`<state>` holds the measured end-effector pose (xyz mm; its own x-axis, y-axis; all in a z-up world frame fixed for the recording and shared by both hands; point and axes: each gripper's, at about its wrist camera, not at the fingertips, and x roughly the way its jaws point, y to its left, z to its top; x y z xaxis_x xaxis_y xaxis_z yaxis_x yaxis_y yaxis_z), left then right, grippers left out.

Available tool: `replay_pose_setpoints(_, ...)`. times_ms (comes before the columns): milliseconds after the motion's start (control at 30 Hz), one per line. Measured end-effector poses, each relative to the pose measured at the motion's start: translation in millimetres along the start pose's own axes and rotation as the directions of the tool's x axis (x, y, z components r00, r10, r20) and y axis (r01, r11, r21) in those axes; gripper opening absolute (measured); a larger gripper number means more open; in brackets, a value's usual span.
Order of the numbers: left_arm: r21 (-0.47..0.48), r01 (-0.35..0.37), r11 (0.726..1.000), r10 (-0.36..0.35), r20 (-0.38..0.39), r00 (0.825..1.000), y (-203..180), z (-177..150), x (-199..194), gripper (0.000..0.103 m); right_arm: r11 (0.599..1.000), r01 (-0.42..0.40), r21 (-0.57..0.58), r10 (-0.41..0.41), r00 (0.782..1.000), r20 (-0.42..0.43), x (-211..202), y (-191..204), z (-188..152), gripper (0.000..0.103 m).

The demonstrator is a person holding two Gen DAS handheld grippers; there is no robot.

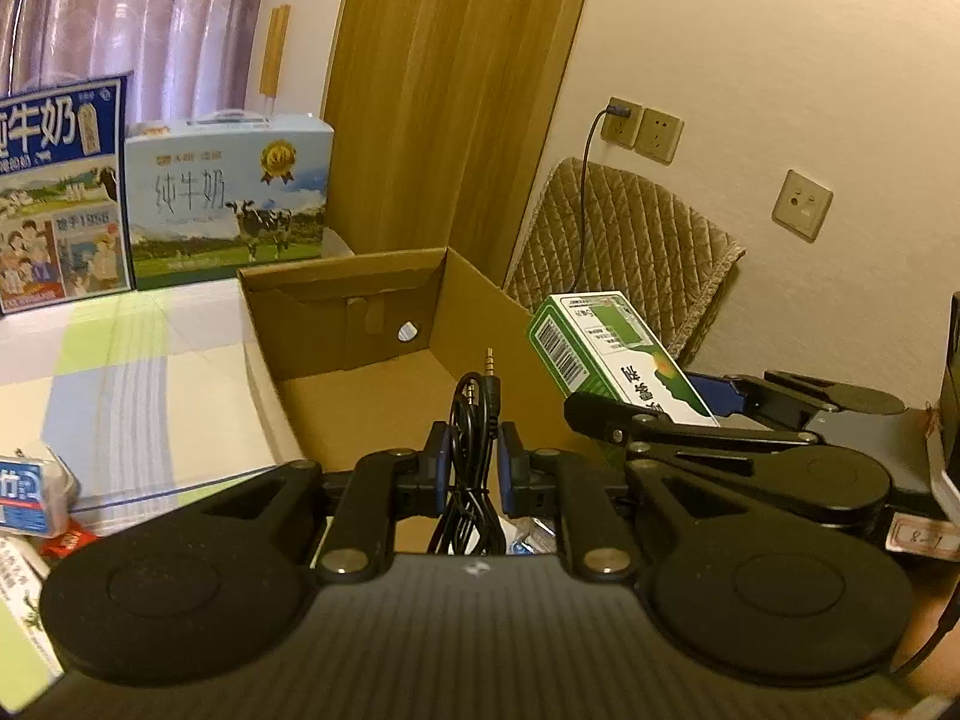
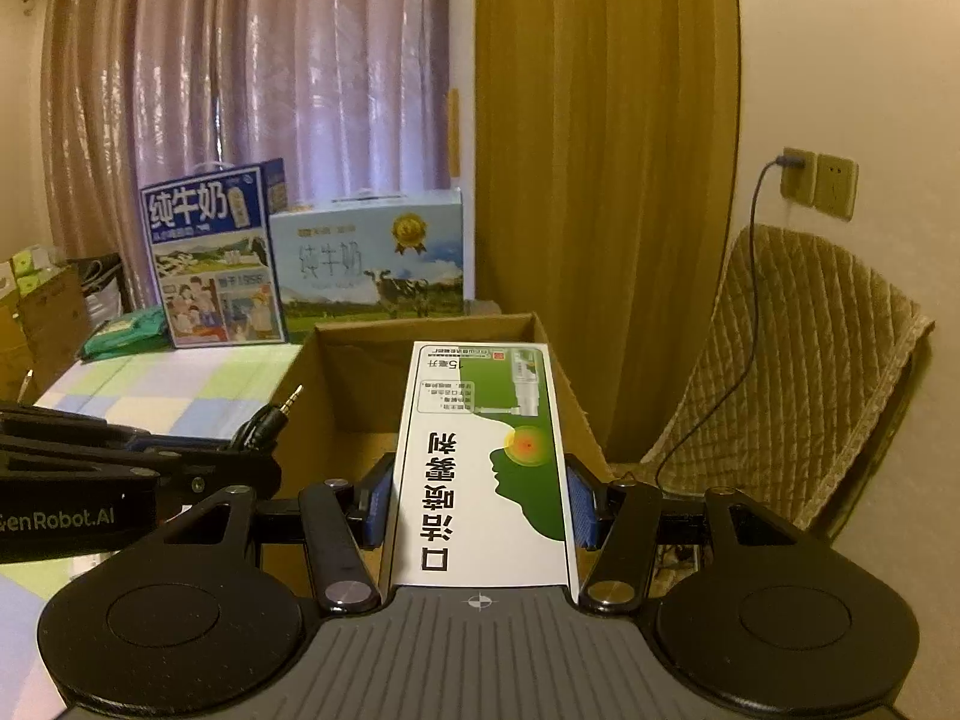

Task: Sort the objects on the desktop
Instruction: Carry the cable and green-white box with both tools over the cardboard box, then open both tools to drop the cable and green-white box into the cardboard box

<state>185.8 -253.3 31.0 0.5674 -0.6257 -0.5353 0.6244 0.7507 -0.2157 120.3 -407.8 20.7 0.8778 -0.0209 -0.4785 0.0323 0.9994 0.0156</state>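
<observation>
1. Over the near rim of the open cardboard box [image 1: 360, 384] we hold both loads; the left claw [image 1: 474, 456] is clamped on a coiled black audio cable [image 1: 471, 420], and the right claw [image 2: 480, 498] is clamped on a green-and-white spray carton [image 2: 486, 462].
2. Straight ahead of the left claw lies the box's bare floor, so we judge the cable needs only a short move forward and down before release.
3. Up and away from us points the cable's jack plug [image 1: 491, 369], its loops trailing back through the pads [image 1: 441, 450] toward the palm; the bundle's long axis runs along the claw's reach.
4. Along the right claw's fingers runs the carton's long axis, its far end out over the box's right wall [image 2: 570, 396], which lies beneath it and a little right.
5. Seen from the left wrist, the carton [image 1: 606, 354] sits tilted just right of the box, so we judge it must shift left to clear that wall.
6. Neither claw is clearly nearer the box; the left is better centred over the opening.
</observation>
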Motion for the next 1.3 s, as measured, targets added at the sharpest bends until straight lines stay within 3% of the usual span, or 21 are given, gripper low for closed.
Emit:
replay_pose_setpoints(233,-0.014,-0.014,1.0,0.014,-0.037,0.999,7,-5,25,0.012,1.0,0.006,0.024,-0.005,1.0,-0.025,17,-10,-5,0.052)
replay_pose_setpoints(333,-0.014,-0.027,1.0,0.027,-0.02,0.999,10,-5,25,0.016,1.0,0.005,0.029,-0.004,0.999,-0.036,20,-11,-7,0.052)
replay_pose_setpoints(833,-0.066,-0.074,0.995,0.077,0.041,0.996,32,-12,-19,0.02,0.997,-0.054,0.061,0.057,0.997,-0.056,29,-6,-7,0.053)
replay_pose_setpoints(967,-0.083,-0.092,0.992,0.096,0.043,0.994,38,-17,-29,0.027,0.997,-0.046,0.061,0.048,0.998,-0.034,22,-3,-4,0.065)
replay_pose_setpoints(1300,-0.137,-0.158,0.978,0.161,0.013,0.987,60,-48,-62,0.038,0.996,-0.043,0.081,0.044,0.999,-0.015,-13,4,-17,0.072)
